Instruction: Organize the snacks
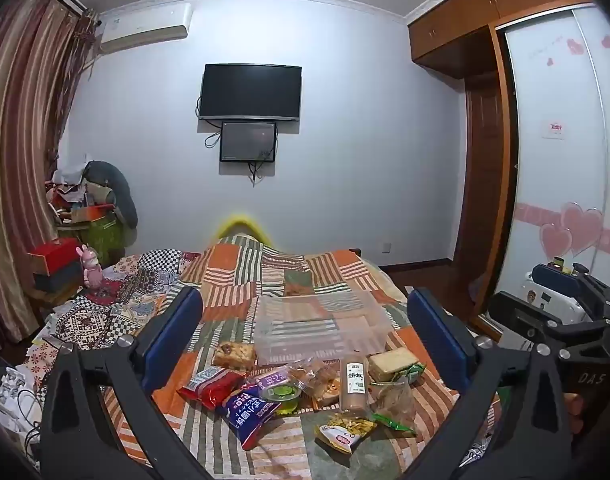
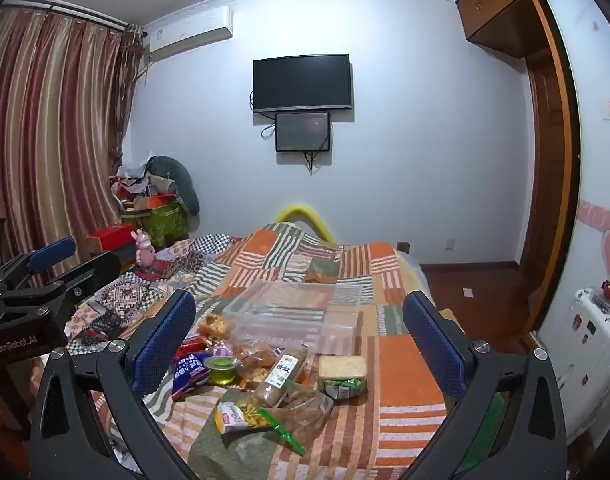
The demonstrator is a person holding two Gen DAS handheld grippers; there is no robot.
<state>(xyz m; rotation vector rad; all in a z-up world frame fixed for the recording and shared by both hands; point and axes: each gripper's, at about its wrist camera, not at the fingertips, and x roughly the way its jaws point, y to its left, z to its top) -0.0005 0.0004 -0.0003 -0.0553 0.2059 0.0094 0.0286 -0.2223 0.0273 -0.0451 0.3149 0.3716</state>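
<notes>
A pile of snacks lies on the bed: a red packet (image 1: 209,386), a blue packet (image 1: 247,410), a green jelly cup (image 1: 283,394), a tall biscuit tube (image 1: 355,380), a sandwich pack (image 1: 391,362) and a yellow chip bag (image 1: 347,432). A clear plastic box (image 1: 317,328) stands just behind them. My left gripper (image 1: 305,340) is open above the pile. My right gripper (image 2: 299,344) is open too, over the same pile, with the tube (image 2: 283,376), jelly cup (image 2: 221,370) and clear box (image 2: 293,316) between its fingers. Neither holds anything.
The bed has a patchwork striped quilt (image 1: 265,276). Boxes and a pink toy (image 1: 91,266) sit at its left side by the curtain. A wardrobe (image 1: 485,160) and a white suitcase (image 2: 589,344) stand on the right. A TV (image 1: 251,92) hangs on the far wall.
</notes>
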